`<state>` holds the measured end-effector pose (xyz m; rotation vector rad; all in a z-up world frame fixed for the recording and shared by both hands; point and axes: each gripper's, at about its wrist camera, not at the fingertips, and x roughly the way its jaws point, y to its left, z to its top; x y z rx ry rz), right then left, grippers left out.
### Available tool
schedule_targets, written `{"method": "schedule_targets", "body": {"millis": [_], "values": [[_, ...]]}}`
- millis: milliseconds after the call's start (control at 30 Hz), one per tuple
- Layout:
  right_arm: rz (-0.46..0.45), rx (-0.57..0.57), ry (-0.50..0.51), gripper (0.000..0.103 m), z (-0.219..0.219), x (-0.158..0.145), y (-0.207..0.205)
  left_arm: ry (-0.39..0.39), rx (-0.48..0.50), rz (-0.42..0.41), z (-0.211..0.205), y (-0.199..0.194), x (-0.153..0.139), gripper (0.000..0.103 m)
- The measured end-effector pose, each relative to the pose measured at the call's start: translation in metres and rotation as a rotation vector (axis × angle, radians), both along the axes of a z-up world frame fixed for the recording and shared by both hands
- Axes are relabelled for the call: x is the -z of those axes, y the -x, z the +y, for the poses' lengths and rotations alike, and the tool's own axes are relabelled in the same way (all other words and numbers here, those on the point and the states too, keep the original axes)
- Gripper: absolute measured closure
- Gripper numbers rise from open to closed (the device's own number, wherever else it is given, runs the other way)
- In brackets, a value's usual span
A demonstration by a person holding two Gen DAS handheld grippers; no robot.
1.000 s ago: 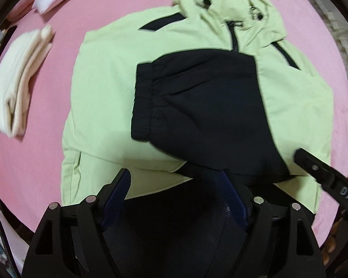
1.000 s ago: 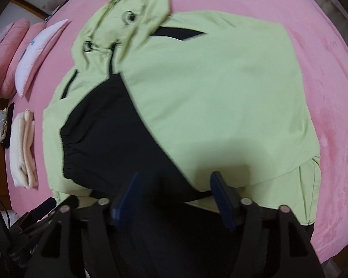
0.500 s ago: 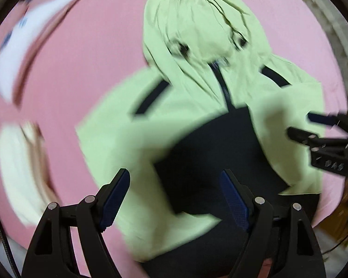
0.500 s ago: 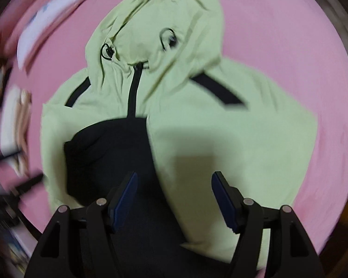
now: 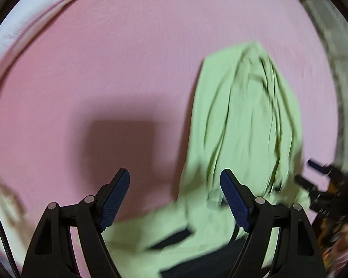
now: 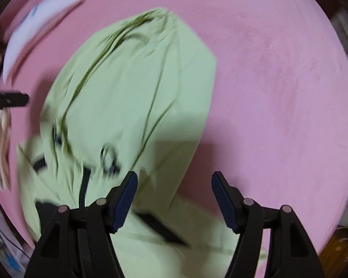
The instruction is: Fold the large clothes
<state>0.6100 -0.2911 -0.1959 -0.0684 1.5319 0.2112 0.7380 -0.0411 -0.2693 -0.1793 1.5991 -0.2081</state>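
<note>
A light green jacket with black trim lies on the pink bedspread; its hood [image 5: 243, 115] points away from me, and it also shows in the right wrist view [image 6: 132, 88]. My left gripper [image 5: 175, 197] is open and empty, hovering above the hood's left edge. My right gripper [image 6: 174, 199] is open and empty, above the hood's right edge near the collar and black zip [image 6: 84, 185]. The right gripper's fingers [image 5: 313, 180] show at the right of the left wrist view. The jacket's lower body is out of view. Both frames are motion-blurred.
A white pillow [image 5: 27, 20] lies at the far left of the bed, also in the right wrist view [image 6: 34, 23]. Pink bedspread [image 6: 278, 92] stretches beyond and to the right of the hood. A cream folded cloth [image 6: 0, 143] sits at the left edge.
Both grippers have moved forward from over the jacket's folded body to over the hood. Both stayed open and empty. The jacket has not moved.
</note>
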Motion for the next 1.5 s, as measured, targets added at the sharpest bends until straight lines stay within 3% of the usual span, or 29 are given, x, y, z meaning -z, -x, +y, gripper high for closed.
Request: {"method": "schedule_targets", "body": {"millis": [200, 367, 433, 500, 533, 567, 600, 633, 667, 800, 933, 1033, 1233, 1333, 1500], "values": [[-0.082, 0.107, -0.238, 0.037, -0.04, 0.031, -0.024, 0.199, -0.12, -0.083, 0.016, -0.027, 0.035, 0.024], [-0.269, 0.279, -0.519, 0.037, -0.073, 0.053, -0.028, 0.392, -0.315, -0.139, 0.027, -0.04, 0.063, 0.024], [-0.304, 0.357, -0.591, 0.037, -0.08, 0.062, -0.031, 0.428, -0.328, -0.16, 0.024, -0.043, 0.068, 0.024], [-0.32, 0.384, -0.614, 0.046, -0.079, 0.068, -0.035, 0.427, -0.296, -0.17, 0.019, -0.048, 0.068, 0.024], [-0.324, 0.379, -0.611, 0.059, -0.078, 0.068, -0.036, 0.424, -0.272, -0.177, 0.017, -0.049, 0.066, 0.026], [-0.324, 0.37, -0.606, 0.068, -0.077, 0.068, -0.039, 0.429, -0.245, -0.183, 0.014, -0.051, 0.065, 0.031], [-0.313, 0.363, -0.61, 0.087, -0.076, 0.068, -0.039, 0.446, -0.223, -0.183, 0.01, -0.05, 0.063, 0.053], [-0.297, 0.362, -0.627, 0.094, -0.075, 0.069, -0.039, 0.463, -0.213, -0.173, 0.008, -0.052, 0.065, 0.086], [-0.29, 0.373, -0.637, 0.095, -0.074, 0.069, -0.037, 0.462, -0.212, -0.15, 0.004, -0.053, 0.067, 0.095], [-0.314, 0.376, -0.675, 0.096, -0.068, 0.057, -0.033, 0.421, -0.207, -0.15, -0.007, -0.049, 0.057, 0.096], [-0.329, 0.305, -0.659, 0.098, -0.068, 0.03, -0.027, 0.444, -0.099, -0.194, -0.016, -0.036, 0.018, 0.097], [-0.356, 0.23, -0.71, 0.098, -0.066, -0.005, -0.016, 0.468, 0.042, -0.241, -0.013, -0.013, -0.024, 0.097], [-0.4, 0.02, -0.766, 0.099, -0.049, -0.068, 0.032, 0.509, 0.207, -0.238, 0.005, 0.052, -0.076, 0.098], [-0.421, -0.109, -0.716, 0.1, -0.032, -0.087, 0.066, 0.52, 0.239, -0.218, 0.015, 0.095, -0.084, 0.098], [-0.449, -0.311, -0.597, 0.102, 0.002, -0.094, 0.123, 0.465, 0.227, -0.16, 0.028, 0.143, -0.062, 0.098]]}}
